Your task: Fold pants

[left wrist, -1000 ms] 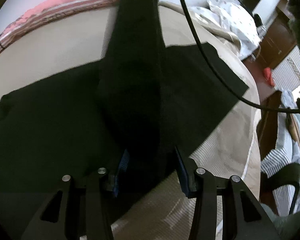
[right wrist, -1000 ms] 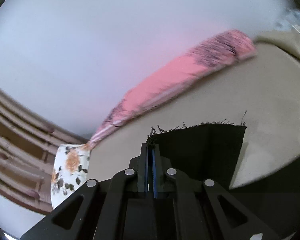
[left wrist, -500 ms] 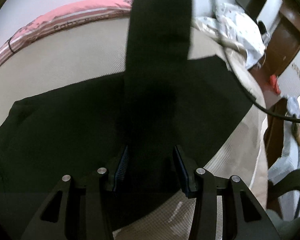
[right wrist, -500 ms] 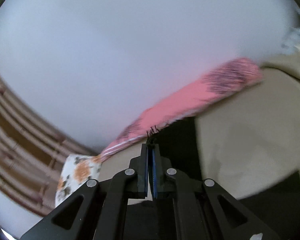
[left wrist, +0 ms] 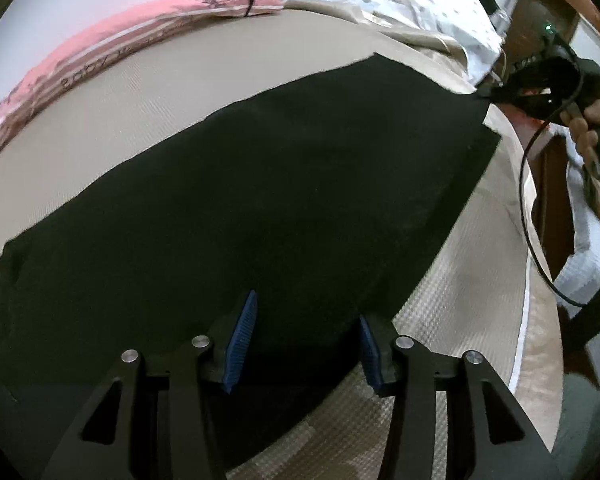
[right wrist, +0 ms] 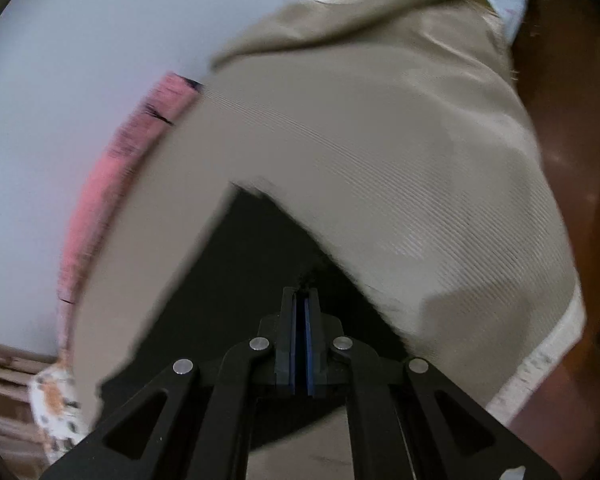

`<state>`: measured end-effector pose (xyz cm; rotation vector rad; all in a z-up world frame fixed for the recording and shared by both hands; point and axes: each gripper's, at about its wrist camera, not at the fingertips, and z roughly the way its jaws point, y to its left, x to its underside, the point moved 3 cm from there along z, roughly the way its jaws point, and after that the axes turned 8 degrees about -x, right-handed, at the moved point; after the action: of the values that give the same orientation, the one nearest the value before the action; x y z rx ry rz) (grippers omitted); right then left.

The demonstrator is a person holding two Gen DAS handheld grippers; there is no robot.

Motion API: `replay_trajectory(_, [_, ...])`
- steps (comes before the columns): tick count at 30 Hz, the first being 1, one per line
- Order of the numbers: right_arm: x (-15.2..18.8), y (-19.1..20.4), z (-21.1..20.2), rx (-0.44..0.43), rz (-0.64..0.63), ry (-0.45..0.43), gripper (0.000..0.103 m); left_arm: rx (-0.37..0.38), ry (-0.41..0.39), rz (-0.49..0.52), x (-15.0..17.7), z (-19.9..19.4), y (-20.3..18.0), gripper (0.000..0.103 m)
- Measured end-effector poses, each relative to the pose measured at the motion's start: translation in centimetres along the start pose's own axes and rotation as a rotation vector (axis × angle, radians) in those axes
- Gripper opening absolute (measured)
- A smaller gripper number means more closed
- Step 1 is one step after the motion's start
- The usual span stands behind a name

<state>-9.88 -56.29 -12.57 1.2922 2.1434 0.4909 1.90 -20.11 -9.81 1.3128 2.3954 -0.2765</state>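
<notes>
Black pants (left wrist: 260, 184) lie spread flat on a beige bed (left wrist: 160, 80), one leg laid over the other. My left gripper (left wrist: 304, 320) is open, its blue pads either side of the pants' near edge. My right gripper (right wrist: 301, 296) is shut on the frayed hem corner of the pants (right wrist: 236, 272), low over the mattress; it shows in the left wrist view (left wrist: 496, 94) at the far right corner of the cloth, held by a hand (left wrist: 588, 128).
A pink striped cushion (left wrist: 140, 32) runs along the bed's far edge by the wall. A crumpled beige and white spotted blanket (left wrist: 432, 8) lies at the far right. Dark wooden furniture (left wrist: 548, 12) stands beyond the bed. A cable (left wrist: 528, 208) hangs at right.
The right gripper has carried the lifted pant leg across and down to the right, so the leg now lies flat over the other. The left gripper stays open at the near edge.
</notes>
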Motion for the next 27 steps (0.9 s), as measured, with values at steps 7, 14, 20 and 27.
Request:
replay_trajectory(7, [1.6,-1.0,-0.4,0.0,0.057,0.0,0.003,0.019,0.003,0.004,0.2,-0.2,0.5,0.049])
replay_trajectory(14, [2.7,-2.3,0.0,0.059,0.031,0.009,0.003,0.042,0.002,0.012,1.0,-0.5,0.8,0.049])
replay_trajectory(20, [2.5,-3.1,1.3,0.09,0.06,0.045,0.005,0.067,0.016,-0.008,0.8,-0.6,1.1,0.05])
replay_trajectory(27, [1.8,-1.3,-1.7,0.181,-0.011,0.008,0.019,0.22,0.038,-0.125,0.6,-3.7,3.5,0.063])
